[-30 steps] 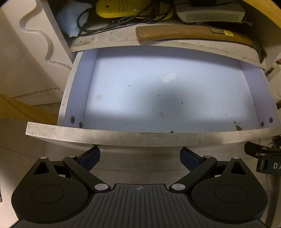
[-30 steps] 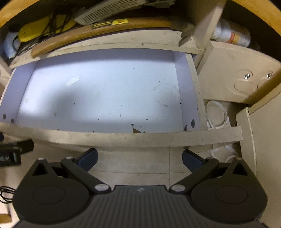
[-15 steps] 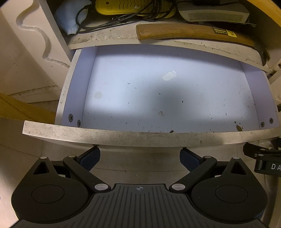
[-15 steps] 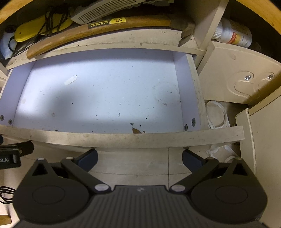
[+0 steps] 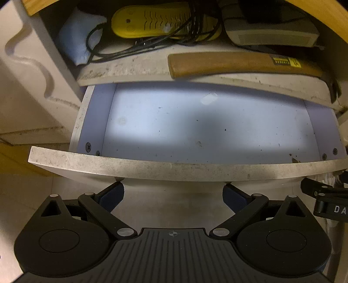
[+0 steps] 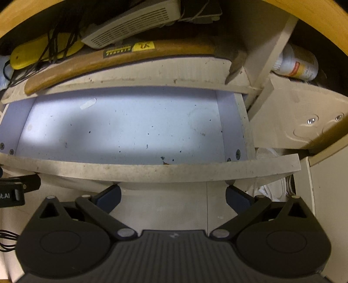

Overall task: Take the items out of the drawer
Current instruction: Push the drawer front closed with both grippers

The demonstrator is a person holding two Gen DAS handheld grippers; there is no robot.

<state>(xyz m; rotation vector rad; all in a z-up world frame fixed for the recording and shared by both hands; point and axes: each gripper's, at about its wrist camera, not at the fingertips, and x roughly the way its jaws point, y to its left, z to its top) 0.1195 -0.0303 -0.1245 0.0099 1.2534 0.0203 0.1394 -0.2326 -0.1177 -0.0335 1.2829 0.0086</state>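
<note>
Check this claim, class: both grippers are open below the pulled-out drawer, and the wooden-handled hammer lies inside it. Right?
Not quite. The hammer lies on the shelf above the drawer, as the left wrist view shows. Both the left gripper and right gripper are open.

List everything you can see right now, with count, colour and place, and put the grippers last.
drawer: one, off-white front, pale floor; pulled open, holding only specks and debris
pale scrap: one, whitish, drawer floor near the back
hammer: one, wooden handle with yellow label, on the shelf above the drawer
yellow device: one, yellow, back of shelf under black cables
grey box: one, vented, behind the hammer
blue cloth: one, shelf's left end
bottle: one, white, next compartment to the right
left hand-held gripper: open, below the drawer front
right hand-held gripper: open, below the drawer front
</note>
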